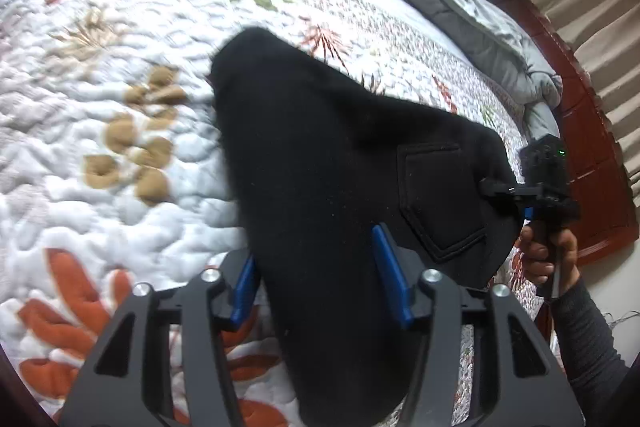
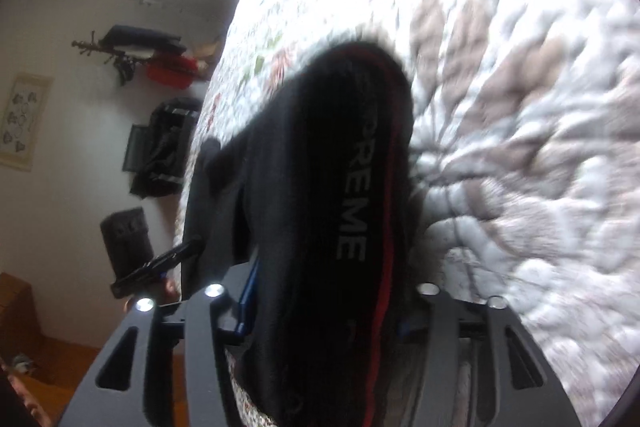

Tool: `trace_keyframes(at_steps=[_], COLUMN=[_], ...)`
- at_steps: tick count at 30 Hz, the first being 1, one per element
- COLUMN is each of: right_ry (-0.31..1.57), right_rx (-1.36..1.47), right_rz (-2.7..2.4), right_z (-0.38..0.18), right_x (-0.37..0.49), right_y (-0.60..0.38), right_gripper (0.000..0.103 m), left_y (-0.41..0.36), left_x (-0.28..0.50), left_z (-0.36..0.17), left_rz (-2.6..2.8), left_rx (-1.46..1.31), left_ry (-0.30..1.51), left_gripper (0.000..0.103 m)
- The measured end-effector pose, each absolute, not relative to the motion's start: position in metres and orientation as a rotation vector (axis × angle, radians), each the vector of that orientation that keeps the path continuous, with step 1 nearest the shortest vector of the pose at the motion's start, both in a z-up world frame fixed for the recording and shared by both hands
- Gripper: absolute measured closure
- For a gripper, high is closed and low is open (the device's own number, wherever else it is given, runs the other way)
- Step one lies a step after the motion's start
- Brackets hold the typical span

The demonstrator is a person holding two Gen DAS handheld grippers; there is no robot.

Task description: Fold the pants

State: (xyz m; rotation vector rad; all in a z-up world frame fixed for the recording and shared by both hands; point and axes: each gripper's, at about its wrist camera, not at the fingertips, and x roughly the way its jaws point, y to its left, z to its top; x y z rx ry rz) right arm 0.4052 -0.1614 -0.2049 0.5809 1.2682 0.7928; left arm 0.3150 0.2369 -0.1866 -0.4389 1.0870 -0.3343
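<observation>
Two wrist cameras are looking down at black sweatpants [image 1: 320, 167] lying on a bed covered by a white quilted bedspread [image 1: 120, 75] with orange and tan leaf patterns. A grey duvet [image 1: 460, 7] is bunched at the bed's far edge beside a reddish wooden headboard [image 1: 592, 155].

In the left view, the left tongs [image 1: 320, 275] are standing part-open, blue pads [image 1: 390, 277] straddling a thick band of the black fabric; the cloth is sitting between the pads, which do not appear to be pressing it. A patch back pocket [image 1: 440, 195] is facing up. To the right, a person's hand [image 1: 548, 255] is holding the right tongs [image 1: 504, 187] at the waist end of the garment.

In the right view, those tongs are likewise standing part-open around the waistband [image 2: 352, 195], which is showing white lettering and a red stripe; the grip looks released.

The pants appear already doubled leg on leg, and this looks like the moment of letting go after laying them down. The next move is probably calling for a fresh grasp at one end to bring it over the other.

The garment's long axis is running away from the left camera, tapering toward the far centre of the bed, waist end nearest the right tongs
</observation>
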Motion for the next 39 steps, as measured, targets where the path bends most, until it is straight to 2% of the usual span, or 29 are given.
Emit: trace_keyframes(at_steps=[2, 3, 4, 8, 11, 14, 16, 17, 18, 19, 21, 25, 27, 28, 32, 35, 37, 39], right_ry=[1.192, 1.141, 1.11, 1.018, 1.052, 1.121, 1.155, 1.173, 1.185, 1.198, 1.215, 1.19, 1.135, 1.112, 1.058, 1.083, 1.112, 1.141], right_rx=[0.545, 0.544, 0.555, 0.52, 0.523, 0.536, 0.571, 0.589, 0.594, 0.603, 0.602, 0.586, 0.606, 0.607, 0.587, 0.565, 0.557, 0.593], right_rz=[0.713, 0.694, 0.687, 0.738, 0.783, 0.768, 0.747, 0.735, 0.727, 0.719, 0.728, 0.74, 0.77, 0.786, 0.873, 0.907, 0.888, 0.853], right_z=[-0.182, -0.165, -0.153, -0.115, -0.118, -0.146, -0.17, -0.182, -0.189, -0.197, -0.209, -0.196, -0.176, -0.164, -0.138, -0.15, -0.167, -0.191], right_x=[0.403, 0.402, 0.402, 0.399, 0.408, 0.422, 0.43, 0.433, 0.436, 0.438, 0.44, 0.435, 0.422, 0.414, 0.37, 0.343, 0.336, 0.337], right_y=[-0.177, -0.186, -0.191, -0.179, -0.146, -0.127, -0.134, -0.14, -0.144, -0.148, -0.154, -0.154, -0.159, -0.161, -0.165, -0.159, -0.158, -0.165], right_gripper=[0.048, 0.05, 0.051, 0.055, 0.06, 0.062, 0.069, 0.081, 0.099, 0.103, 0.103, 0.103, 0.096, 0.094, 0.094, 0.094, 0.094, 0.099], left_y=[0.25, 0.256, 0.261, 0.27, 0.249, 0.222, 0.218, 0.221, 0.227, 0.23, 0.239, 0.24, 0.242, 0.243, 0.24, 0.229, 0.218, 0.212], left_x=[0.308, 0.302, 0.299, 0.294, 0.307, 0.33, 0.342, 0.347, 0.351, 0.352, 0.354, 0.348, 0.336, 0.329, 0.273, 0.242, 0.231, 0.234], left_z=[-0.176, -0.167, -0.157, -0.12, -0.111, -0.126, -0.146, -0.157, -0.167, -0.174, -0.182, -0.172, -0.157, -0.15, -0.115, -0.117, -0.132, -0.159], left_rz=[-0.287, -0.238, -0.197, -0.205, -0.308, -0.365, -0.343, -0.329, -0.327, -0.326, -0.343, -0.336, -0.31, -0.295, -0.313, -0.362, -0.38, -0.387], left_rx=[-0.428, -0.407, -0.392, -0.425, -0.426, -0.426, -0.416, -0.434, -0.451, -0.471, -0.517, -0.533, -0.538, -0.532, -0.499, -0.506, -0.496, -0.52], left_ry=[1.052, 1.013, 0.979, 0.845, 0.822, 0.875, 0.934, 0.963, 0.973, 0.982, 0.989, 0.971, 0.94, 0.914, 0.826, 0.824, 0.855, 0.927], left_gripper=[0.044, 0.036, 0.032, 0.026, 0.02, 0.021, 0.029, 0.032, 0.033, 0.034, 0.038, 0.036, 0.025, 0.022, 0.019, 0.018, 0.022, 0.035])
